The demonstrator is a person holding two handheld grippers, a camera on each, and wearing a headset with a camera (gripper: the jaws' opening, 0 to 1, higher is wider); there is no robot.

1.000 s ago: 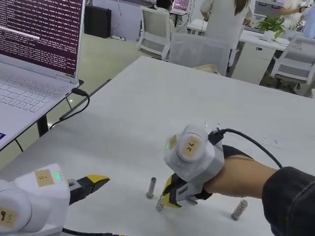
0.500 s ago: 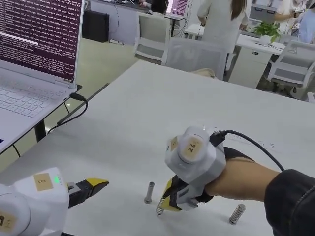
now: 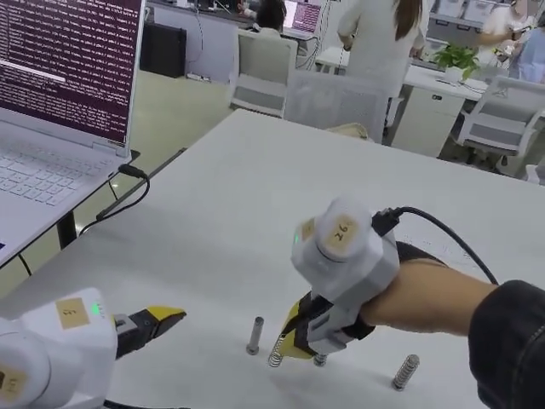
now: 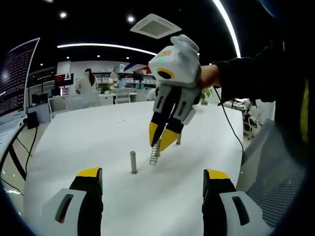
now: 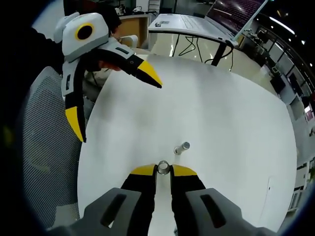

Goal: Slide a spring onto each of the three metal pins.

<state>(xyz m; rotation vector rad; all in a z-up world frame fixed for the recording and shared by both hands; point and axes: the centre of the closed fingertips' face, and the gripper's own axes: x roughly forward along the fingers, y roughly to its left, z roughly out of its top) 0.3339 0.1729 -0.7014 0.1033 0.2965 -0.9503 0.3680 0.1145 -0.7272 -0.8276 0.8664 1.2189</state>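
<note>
right gripper (image 5: 163, 171) pinches 1 spring (image 3: 275, 351); 1 loose spring (image 3: 404, 372); 1 bare pin (image 3: 254, 336); left gripper (image 4: 152, 178) wide apart.

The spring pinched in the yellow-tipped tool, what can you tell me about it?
The spring is a small coil of bright, silvery wire, metal by its look. The right tool is shut on its upper end between yellow tips. It stands nearly upright, slightly tilted, lower end near the white table, beside a bare upright pin.

White right gripper (image 4: 158, 143) with yellow tips, silver spring (image 4: 154, 153), grey pin (image 4: 133, 162), white table (image 4: 93, 130), purple laptop screen (image 3: 68, 60)
</note>
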